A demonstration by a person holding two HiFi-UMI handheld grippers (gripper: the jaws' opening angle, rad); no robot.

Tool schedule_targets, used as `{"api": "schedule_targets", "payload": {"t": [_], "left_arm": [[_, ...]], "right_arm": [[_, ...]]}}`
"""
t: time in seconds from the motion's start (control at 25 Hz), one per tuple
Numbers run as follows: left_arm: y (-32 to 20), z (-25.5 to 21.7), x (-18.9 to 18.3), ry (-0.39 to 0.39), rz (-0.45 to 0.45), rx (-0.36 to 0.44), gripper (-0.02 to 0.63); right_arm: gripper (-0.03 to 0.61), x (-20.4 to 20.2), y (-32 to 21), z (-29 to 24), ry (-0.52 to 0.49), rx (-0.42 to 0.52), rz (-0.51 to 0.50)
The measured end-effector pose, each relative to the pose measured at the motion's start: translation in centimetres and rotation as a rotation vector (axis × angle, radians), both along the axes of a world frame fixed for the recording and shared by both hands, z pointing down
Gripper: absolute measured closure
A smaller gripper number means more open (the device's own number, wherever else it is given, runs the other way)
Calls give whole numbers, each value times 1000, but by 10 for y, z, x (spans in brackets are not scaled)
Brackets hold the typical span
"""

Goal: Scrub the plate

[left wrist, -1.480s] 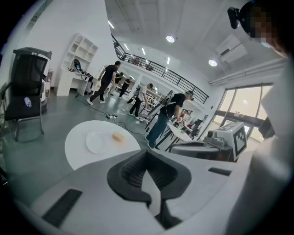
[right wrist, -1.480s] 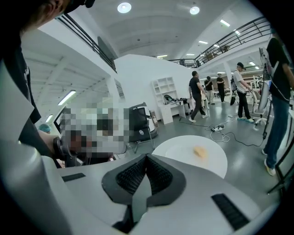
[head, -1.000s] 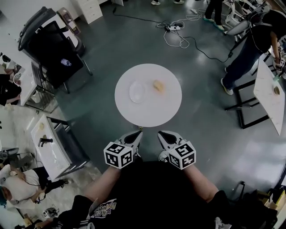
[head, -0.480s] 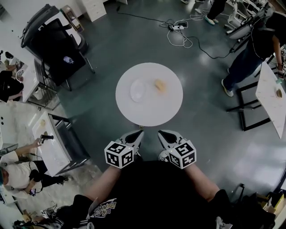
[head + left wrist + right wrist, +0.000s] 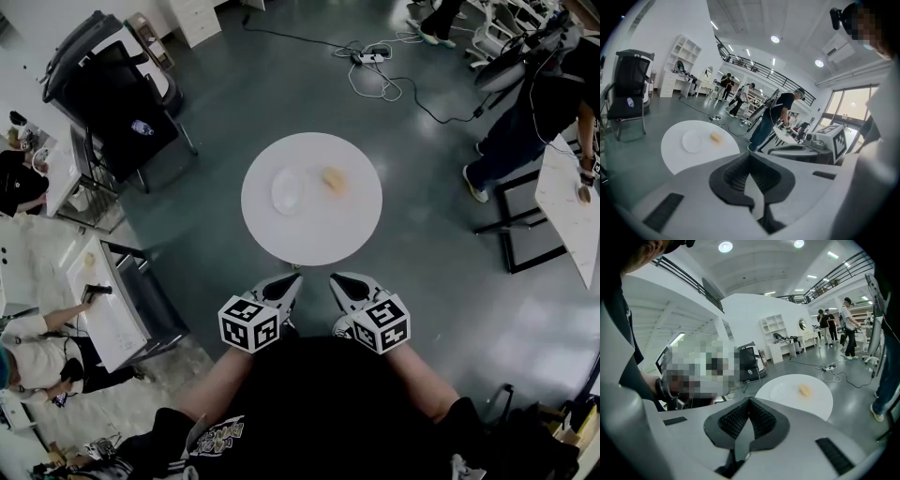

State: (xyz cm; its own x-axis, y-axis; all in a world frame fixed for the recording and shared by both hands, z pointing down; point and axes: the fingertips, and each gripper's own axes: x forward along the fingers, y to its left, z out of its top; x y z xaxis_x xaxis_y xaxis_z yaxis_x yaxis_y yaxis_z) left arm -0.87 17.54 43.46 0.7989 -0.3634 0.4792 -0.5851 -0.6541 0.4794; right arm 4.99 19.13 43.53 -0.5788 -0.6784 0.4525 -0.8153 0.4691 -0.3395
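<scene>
A white plate point(image 5: 288, 190) lies left of centre on the round white table point(image 5: 319, 239). A yellow sponge point(image 5: 333, 179) rests just to its right. The plate point(image 5: 692, 140) and sponge point(image 5: 716, 137) also show in the left gripper view, and plate point(image 5: 780, 390) and sponge point(image 5: 804, 390) in the right gripper view. My left gripper point(image 5: 290, 281) and right gripper point(image 5: 338, 281) hang side by side near my body, short of the table's near edge. Both are shut with nothing between their jaws.
A black chair point(image 5: 112, 89) stands to the far left of the table. White desks point(image 5: 103, 305) line the left side. A person point(image 5: 525, 112) stands at the right near another table point(image 5: 567, 202). Cables and a power strip point(image 5: 370, 58) lie on the floor beyond.
Both grippers stay where they were. The person at the lower left has shifted about, and the view has moved slightly.
</scene>
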Motion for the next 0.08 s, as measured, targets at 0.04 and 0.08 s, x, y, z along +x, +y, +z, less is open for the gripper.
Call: {"api": "schedule_targets", "payload": {"t": [0.04,0.08], "left_arm": [[1,0,0,1,0,-2,607],[3,0,1,2,0,-4,607]], "right_arm": [[557,0,1,0,0,1,-1],[557,0,2,0,1,2,-2]]}}
